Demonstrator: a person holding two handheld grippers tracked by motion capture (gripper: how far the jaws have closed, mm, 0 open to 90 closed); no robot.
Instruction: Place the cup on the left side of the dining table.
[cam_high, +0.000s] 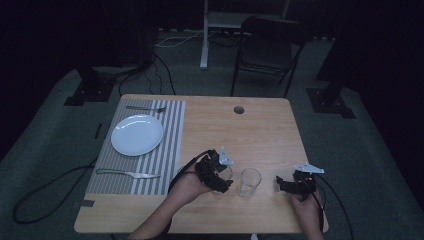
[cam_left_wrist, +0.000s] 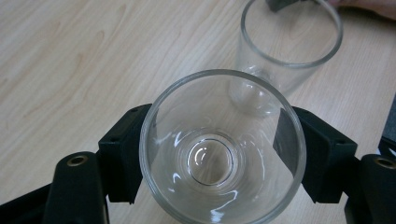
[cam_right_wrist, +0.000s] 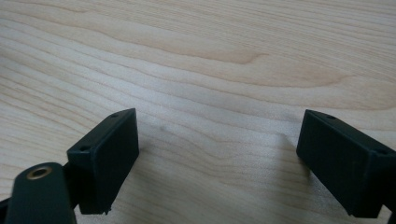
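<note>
- Table (cam_high: 260, 125): light wood top. It carries everything here. The working area is the near edge, right of centre.
- Striped mat (cam_high: 170, 150): lies along the left edge of the table. It bears a white plate (cam_high: 137, 134), with a fork (cam_high: 146, 108) toward the far edge and a knife (cam_high: 128, 174) toward the near edge. None of these are being handled.
- Left hand-held gripper (cam_high: 223, 176): works near the near edge, just left of centre. Its jaws are clamped on the wall of a clear glass (cam_left_wrist: 223, 148), one pad on each side just below the rim, as the left gripper view shows. The glass stands upright.
- Right hand-held gripper (cam_high: 281, 183): sits toward the near right corner. Its jaws are spread wide over bare wood and hold nothing.
- Second glass (cam_high: 249, 182): a straight tumbler, upright, just beside the held glass on its right and between the two hand-held grippers. Whether the two glasses touch cannot be told.
- Handling judgement: the glasses are rigid, smooth and brittle, and probably light when empty. Expect slip under hard pads.
- Grip point: take hold across the wall below the rim, with opposed pads and moderate pressure. Keep the glass upright and clear of its neighbour to avoid a knock or chip.
</note>
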